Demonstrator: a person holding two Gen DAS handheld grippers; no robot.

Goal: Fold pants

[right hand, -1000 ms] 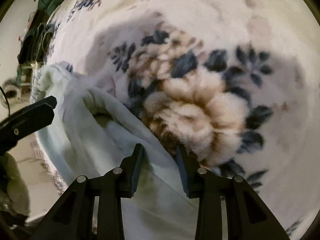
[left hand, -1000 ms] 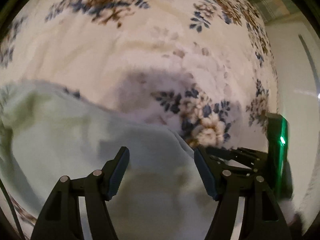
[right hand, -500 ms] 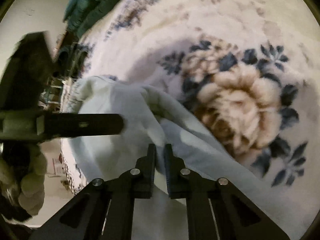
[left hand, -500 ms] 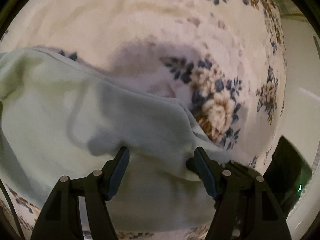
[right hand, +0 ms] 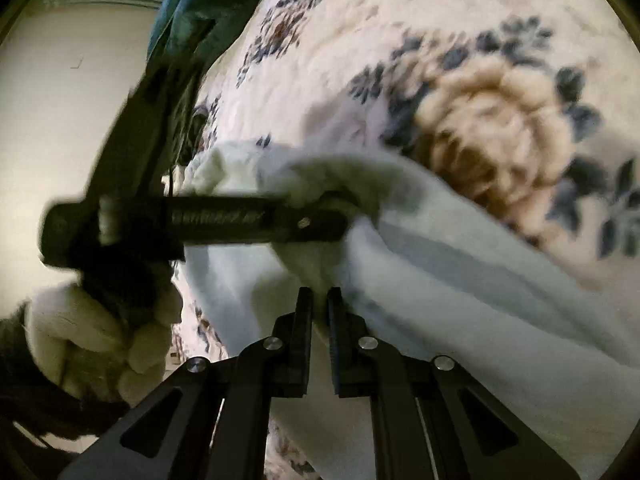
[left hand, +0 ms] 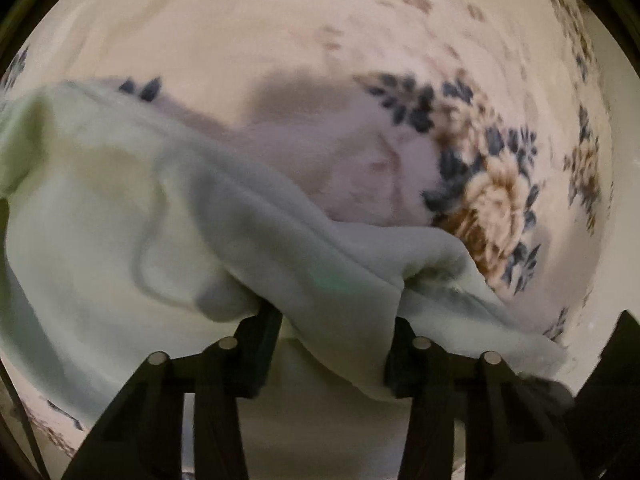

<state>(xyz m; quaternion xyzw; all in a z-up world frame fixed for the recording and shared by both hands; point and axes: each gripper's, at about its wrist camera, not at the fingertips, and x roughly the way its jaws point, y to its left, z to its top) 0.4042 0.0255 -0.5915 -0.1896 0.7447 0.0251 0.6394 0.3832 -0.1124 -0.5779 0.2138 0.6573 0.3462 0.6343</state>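
Pale mint-green pants [left hand: 120, 220] lie rumpled on a floral blanket [left hand: 280, 40]. My left gripper [left hand: 334, 316] points steeply down onto them. Its jaws are closing, with a raised fold of the cloth filling the gap between them and draped over both tips. In the right wrist view my right gripper [right hand: 318, 296] is shut on an edge of the pants [right hand: 480, 280], the cloth pinched between its narrow jaws. The left gripper [right hand: 260, 220] shows there as a black bar reaching into the bunched cloth, held by a white-gloved hand [right hand: 100, 332].
The cream blanket [right hand: 400, 20], with its brown and navy flowers, runs far up and to the right. A dark teal garment [right hand: 200, 0] lies at its far edge. A pale wall [right hand: 60, 100] stands to the left. A dark shape [left hand: 612, 380] fills the left wrist view's lower right corner.
My right gripper's jaws have shut on the pants edge and pulled it sideways. My left gripper has sunk onto the pants and its jaws have narrowed around a fold.
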